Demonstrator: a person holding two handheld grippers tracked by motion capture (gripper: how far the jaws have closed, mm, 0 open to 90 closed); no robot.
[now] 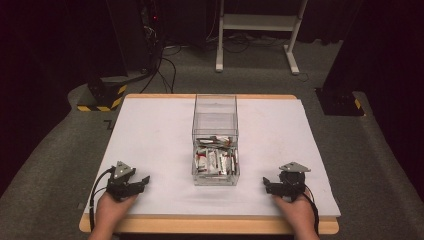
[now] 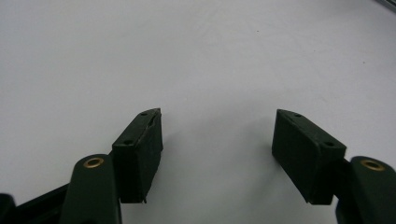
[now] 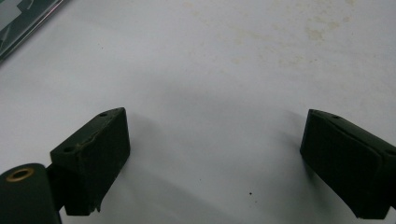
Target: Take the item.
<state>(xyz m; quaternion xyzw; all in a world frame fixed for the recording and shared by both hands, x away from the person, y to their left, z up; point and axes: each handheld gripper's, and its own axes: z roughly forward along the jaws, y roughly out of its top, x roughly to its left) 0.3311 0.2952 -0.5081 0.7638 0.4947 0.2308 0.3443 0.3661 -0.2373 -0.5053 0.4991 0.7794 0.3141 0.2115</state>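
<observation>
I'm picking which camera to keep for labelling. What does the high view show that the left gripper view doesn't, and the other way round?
High view alone: the clear box mid-table, its near compartment holding small packets, its far one looking empty; both hands, the right gripper, and the floor beyond.

Left gripper view alone: a close look at the pads, jaws wide apart with nothing between them, and brass pivot rivets.

Shared: the left gripper and the white table surface.
</observation>
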